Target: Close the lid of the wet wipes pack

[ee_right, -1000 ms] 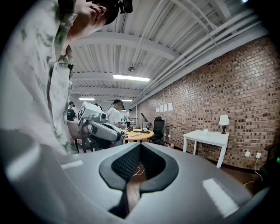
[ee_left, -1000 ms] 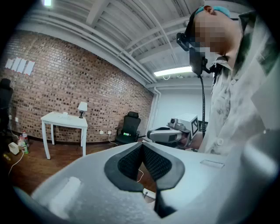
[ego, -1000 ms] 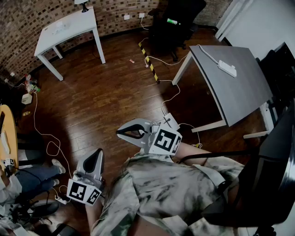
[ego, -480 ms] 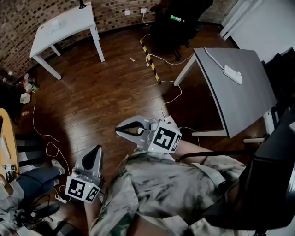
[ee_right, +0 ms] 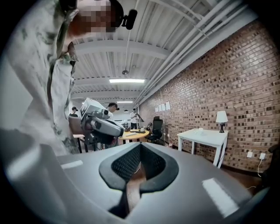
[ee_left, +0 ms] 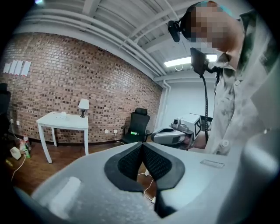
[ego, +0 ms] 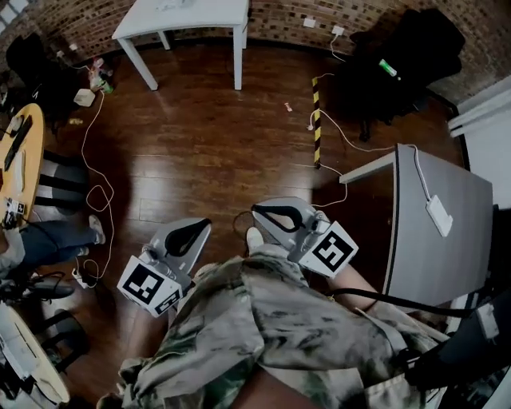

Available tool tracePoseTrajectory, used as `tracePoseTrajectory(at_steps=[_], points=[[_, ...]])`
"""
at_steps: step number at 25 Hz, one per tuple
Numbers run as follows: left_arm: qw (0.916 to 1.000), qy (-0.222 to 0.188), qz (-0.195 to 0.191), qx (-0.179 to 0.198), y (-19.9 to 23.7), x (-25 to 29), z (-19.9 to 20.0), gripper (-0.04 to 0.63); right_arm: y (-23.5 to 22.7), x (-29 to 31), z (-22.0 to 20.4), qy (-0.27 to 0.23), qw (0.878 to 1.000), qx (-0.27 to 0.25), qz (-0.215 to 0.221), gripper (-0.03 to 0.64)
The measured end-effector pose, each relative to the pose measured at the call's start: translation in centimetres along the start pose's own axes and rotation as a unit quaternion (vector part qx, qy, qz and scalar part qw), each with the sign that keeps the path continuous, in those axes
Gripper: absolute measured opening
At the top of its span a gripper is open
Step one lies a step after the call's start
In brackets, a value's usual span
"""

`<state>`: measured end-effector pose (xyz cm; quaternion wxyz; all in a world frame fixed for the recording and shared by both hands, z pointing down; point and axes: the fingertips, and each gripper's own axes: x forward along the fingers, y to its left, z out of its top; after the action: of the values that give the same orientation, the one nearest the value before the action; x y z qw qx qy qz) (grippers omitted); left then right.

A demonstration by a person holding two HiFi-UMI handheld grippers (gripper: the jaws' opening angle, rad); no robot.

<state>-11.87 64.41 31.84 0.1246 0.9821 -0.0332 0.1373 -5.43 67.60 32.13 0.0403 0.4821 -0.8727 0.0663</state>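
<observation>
Looking steeply down, the head view shows no wet wipes pack anywhere, so the task appears not yet begun; finding the pack and pressing its lid shut are both left to do. The left gripper (ego: 206,224) and right gripper (ego: 256,211) are held at waist height just off the person's patterned shirt (ego: 263,319), over bare wooden floor (ego: 200,152). The left points toward 1 o'clock and the right toward 10 o'clock; their tips are near each other but apart. A white worktop (ego: 192,14) stands at 12 o'clock, a black chair (ego: 399,56) at 1 o'clock, and a grey worktop (ego: 447,264) at 3 o'clock carries only a power strip (ego: 439,214).

Seen from the left gripper view, the fingers (ee_left: 129,162) are closed tip to tip with nothing between them; the gripper is aimed level across the room, with the brick wall, the white worktop and its lamp (ee_left: 83,104) at 9 o'clock. A small pale item beside the lamp is too small to identify; it could be the pack, but I cannot say.

Seen from the right gripper view, its fingers (ee_right: 127,164) also meet at the tips and hold nothing; it too is aimed level, with the other gripper at 9 o'clock and the white worktop at 3 o'clock.
</observation>
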Motion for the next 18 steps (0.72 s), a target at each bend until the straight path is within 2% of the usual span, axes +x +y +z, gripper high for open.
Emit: tracePoseTrajectory(at_steps=[3,8,14,18], points=[[1.0000,-0.004,0.006,-0.001,0.7,2.2,0.6,0.002,-2.8,-1.0,-0.6,0.012,1.000,0.009,-0.004,0.005],[0.9994,-0.001,0.032,-0.013,2.5,3.4,1.5,0.002,-5.5,0.1,-1.6,0.034,0.999,0.010,0.031,0.005],[0.9984,-0.024,0.050,-0.006,7.1,2.5,2.5,0.002,-7.0,5.4,-1.2,0.043,0.997,-0.014,0.067,0.005],[0.9976,-0.041,0.054,-0.010,12.0,1.6,2.7,0.002,-8.7,9.9,-0.1,0.045,0.996,-0.035,0.071,0.005]])
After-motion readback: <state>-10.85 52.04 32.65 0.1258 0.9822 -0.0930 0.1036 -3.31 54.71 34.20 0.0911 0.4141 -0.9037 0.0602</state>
